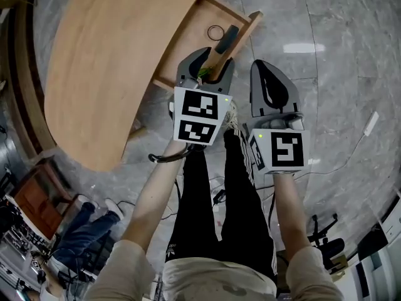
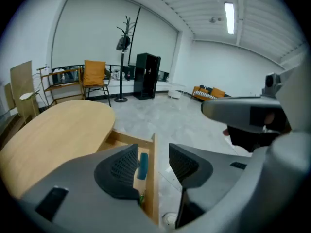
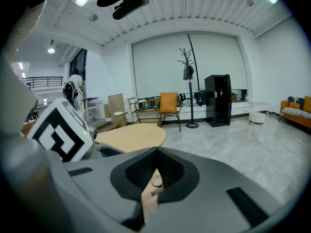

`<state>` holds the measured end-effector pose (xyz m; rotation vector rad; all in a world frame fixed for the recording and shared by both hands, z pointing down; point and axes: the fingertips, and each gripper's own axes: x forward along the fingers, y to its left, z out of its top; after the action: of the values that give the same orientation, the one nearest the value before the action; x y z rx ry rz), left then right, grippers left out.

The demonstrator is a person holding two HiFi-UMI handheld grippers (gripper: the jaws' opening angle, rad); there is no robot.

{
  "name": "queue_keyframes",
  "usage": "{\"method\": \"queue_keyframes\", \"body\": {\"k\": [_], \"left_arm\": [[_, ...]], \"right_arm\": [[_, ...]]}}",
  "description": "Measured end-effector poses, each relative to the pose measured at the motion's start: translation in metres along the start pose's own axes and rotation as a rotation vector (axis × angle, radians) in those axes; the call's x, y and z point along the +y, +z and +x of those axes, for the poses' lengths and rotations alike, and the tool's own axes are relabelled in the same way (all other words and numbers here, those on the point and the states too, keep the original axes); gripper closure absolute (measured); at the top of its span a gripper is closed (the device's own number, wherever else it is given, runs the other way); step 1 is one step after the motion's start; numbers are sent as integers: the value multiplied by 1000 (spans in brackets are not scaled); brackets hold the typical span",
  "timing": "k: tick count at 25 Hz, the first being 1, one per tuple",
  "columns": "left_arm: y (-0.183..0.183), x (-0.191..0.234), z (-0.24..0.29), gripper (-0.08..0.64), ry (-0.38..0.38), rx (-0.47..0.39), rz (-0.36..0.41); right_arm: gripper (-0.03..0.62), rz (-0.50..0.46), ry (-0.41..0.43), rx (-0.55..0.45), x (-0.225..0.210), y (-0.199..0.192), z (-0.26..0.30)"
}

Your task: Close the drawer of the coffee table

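Note:
The coffee table [image 1: 106,55] has an oval wooden top, and its wooden drawer [image 1: 207,21] stands pulled out at the near side. A ring [image 1: 215,32] and a dark object [image 1: 227,38] lie inside. My left gripper [image 1: 215,58] is at the drawer's near corner. In the left gripper view its jaws [image 2: 153,164] are open and straddle the drawer's front panel [image 2: 153,188] without pressing it; a teal object [image 2: 143,165] lies in the drawer [image 2: 127,141]. My right gripper [image 1: 262,68] hangs over the floor to the right of the drawer, its pads [image 3: 156,152] shut and empty.
The person's legs in black trousers [image 1: 219,199] stand on grey marble floor below the grippers. Cables and a white plug [image 1: 371,124] lie to the right. Further off stand an orange chair [image 2: 95,76], a coat stand [image 2: 124,47] and a black cabinet [image 2: 147,74].

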<state>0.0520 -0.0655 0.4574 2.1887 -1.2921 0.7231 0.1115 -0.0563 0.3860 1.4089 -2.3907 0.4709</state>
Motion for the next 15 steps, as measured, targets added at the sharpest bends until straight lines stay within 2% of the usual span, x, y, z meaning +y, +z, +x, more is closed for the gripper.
{"method": "queue_keyframes", "body": {"k": [3,9,15], "left_arm": [[-26,-13,35,380,-19,89,42],[-82,-21,86,380,-2,252,89],[-116,-15,111,385,31,358,101]], "right_arm": [[588,18,-30,18,-20,-12,-4],[587,46,-66,61,-45,-38,-9],[588,53,-78,99,-60,-58,-11]]}}
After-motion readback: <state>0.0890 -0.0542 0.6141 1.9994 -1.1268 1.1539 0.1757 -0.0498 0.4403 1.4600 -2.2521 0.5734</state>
